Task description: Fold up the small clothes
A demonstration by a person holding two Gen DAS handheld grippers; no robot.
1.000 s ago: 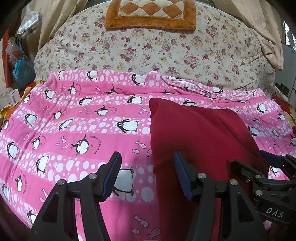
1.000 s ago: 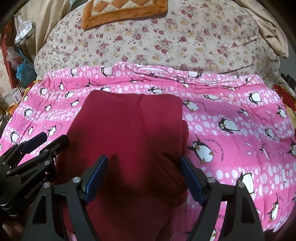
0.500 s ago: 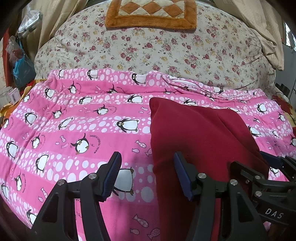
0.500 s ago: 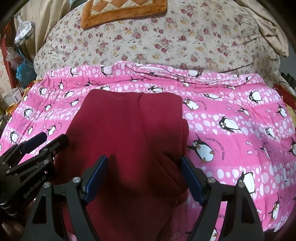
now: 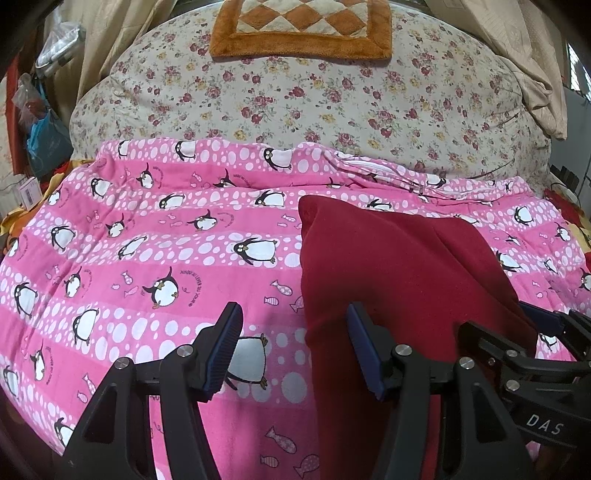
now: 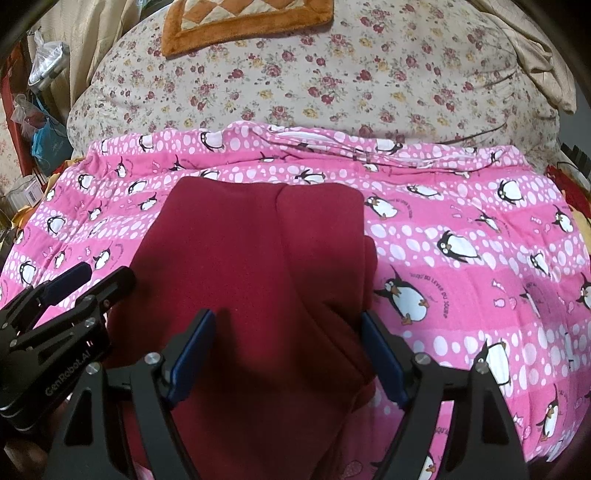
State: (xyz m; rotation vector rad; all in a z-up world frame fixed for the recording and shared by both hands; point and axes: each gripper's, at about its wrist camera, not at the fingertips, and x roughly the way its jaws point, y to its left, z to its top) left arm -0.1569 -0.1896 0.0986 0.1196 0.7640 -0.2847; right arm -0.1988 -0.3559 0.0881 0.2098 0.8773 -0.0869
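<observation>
Soft even light; sharp centre; edges bowed (corners black).

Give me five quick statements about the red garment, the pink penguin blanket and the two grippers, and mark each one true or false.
1. The dark red garment lies on the pink penguin blanket. True.
2. The right gripper is clamped shut on the garment. False: its jaws stand wide apart, with the red cloth lying between them, unpinched.
3. The left gripper is open, over the garment's left edge. True.
4. An orange-bordered checkered cushion sits on the floral quilt at the back. True.
5. The blanket is printed with cats. False: it shows penguins, small fish and white dots.
</observation>
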